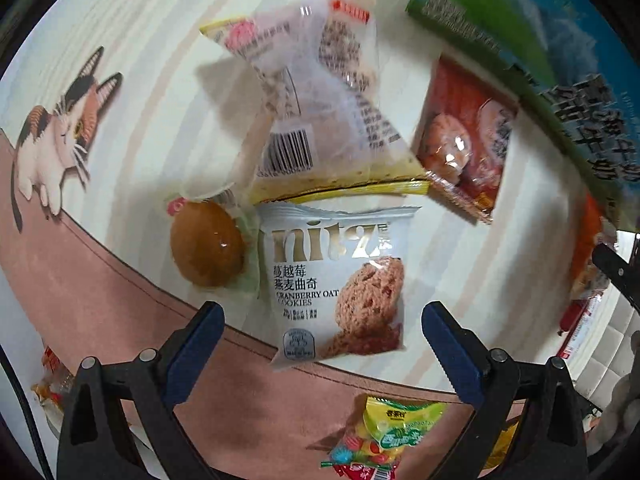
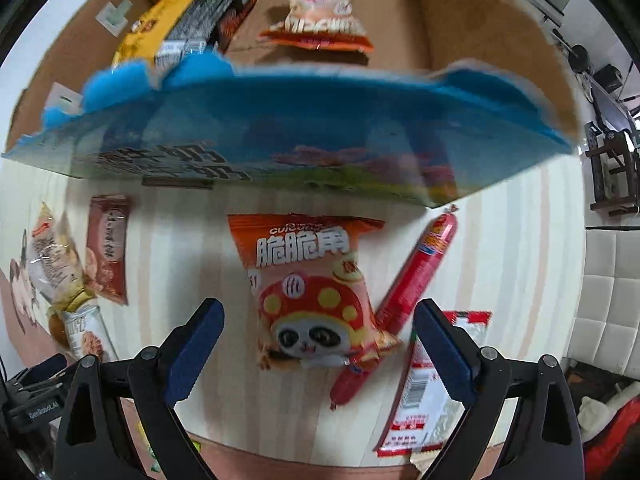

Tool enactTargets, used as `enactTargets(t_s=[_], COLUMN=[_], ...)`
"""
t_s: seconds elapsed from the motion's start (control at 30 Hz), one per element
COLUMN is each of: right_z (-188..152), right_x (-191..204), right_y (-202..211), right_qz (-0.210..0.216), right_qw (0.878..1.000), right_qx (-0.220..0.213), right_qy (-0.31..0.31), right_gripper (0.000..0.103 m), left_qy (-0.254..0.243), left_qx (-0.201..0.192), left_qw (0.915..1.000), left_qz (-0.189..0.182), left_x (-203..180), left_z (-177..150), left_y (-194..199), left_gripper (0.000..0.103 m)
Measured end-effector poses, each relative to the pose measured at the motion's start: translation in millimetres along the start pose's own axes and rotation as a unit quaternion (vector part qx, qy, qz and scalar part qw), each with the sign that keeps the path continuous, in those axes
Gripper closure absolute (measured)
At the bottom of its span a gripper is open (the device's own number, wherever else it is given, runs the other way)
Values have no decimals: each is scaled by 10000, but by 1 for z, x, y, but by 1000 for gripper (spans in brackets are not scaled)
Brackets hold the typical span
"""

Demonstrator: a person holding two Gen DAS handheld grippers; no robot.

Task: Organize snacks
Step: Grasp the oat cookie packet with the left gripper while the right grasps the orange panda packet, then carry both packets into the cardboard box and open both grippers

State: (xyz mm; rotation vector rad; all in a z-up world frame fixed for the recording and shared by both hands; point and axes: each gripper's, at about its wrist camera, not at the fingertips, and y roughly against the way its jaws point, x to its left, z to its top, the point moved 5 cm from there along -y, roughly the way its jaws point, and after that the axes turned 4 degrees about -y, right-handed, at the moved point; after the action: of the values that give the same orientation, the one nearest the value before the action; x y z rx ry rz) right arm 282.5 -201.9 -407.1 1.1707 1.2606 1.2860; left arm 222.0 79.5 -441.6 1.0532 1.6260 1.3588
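Note:
In the left wrist view my left gripper (image 1: 322,320) is open and empty, its blue pads either side of a white cranberry oat cookie packet (image 1: 336,280). A packed brown egg (image 1: 208,250) lies left of it, a clear packet with a barcode (image 1: 316,104) behind it and a red packet (image 1: 466,136) to the right. In the right wrist view my right gripper (image 2: 318,320) is open and empty over an orange panda crisp bag (image 2: 312,284). A red sausage (image 2: 408,292) lies beside it. The blue-green cardboard box (image 2: 280,160) stands behind.
Inside the box lie an orange snack bag (image 2: 320,12) and a yellow-black packet (image 2: 188,20). A red-white packet (image 2: 436,384) lies by my right finger. A brown packet (image 2: 108,248) lies left. Candy packets (image 1: 384,436) sit on the pink mat border. A cat picture (image 1: 60,140) marks the mat.

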Motion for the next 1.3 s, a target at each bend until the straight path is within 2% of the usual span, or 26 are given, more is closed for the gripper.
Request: enactTargets(t_s=[0.03, 0.13, 0.2, 0.4, 0.47, 0.5, 0.67, 0.77, 1.0, 1.13, 1.3], right_z=[-1, -7, -14, -50, -55, -56, -57, -57, -83, -104, -121], right_x=[0, 2, 3, 7, 4, 2, -11, -13, -8, -9, -20], right_y=[-4, -12, -12, -23, -27, -29, -32, -27, -22, -13, 9], right_qz=[-89, -205, -225, 417, 517, 540, 576, 566, 608, 807, 1212], right_qw=[9999, 9996, 9994, 9950, 9928, 9922, 9929, 9936, 9943, 9926, 9870], right_qx=[51, 201, 275, 839, 946, 970, 791, 710, 495, 457, 375], right_qy=[42, 73, 42, -351, -514, -566, -678, -676, -720, -790, -991], right_gripper=[34, 40, 40, 40, 37, 34, 33, 33, 49, 50, 51], left_qy=[-15, -46, -104, -148, -159, -178, -378, -552, -807, -955, -1221], left_qx=[46, 105, 125, 150, 157, 155, 47, -9, -132, -159, -409], left_qw=[10000, 9999, 9999, 9998, 9997, 9997, 9989, 9976, 9949, 9936, 9907], left_qz=[12, 26, 50, 43, 64, 85, 285, 417, 595, 573, 429], left_x=[0, 1, 2, -3, -4, -4, -4, -8, -14, -18, -36], left_z=[0, -5, -6, 0, 6, 17, 24, 23, 1, -19, -29], left_y=[-4, -10, -15, -20, -20, -20, -16, -15, -10, -5, 20], left_gripper=[2, 2, 2, 2, 2, 6, 30, 31, 31, 32, 32])
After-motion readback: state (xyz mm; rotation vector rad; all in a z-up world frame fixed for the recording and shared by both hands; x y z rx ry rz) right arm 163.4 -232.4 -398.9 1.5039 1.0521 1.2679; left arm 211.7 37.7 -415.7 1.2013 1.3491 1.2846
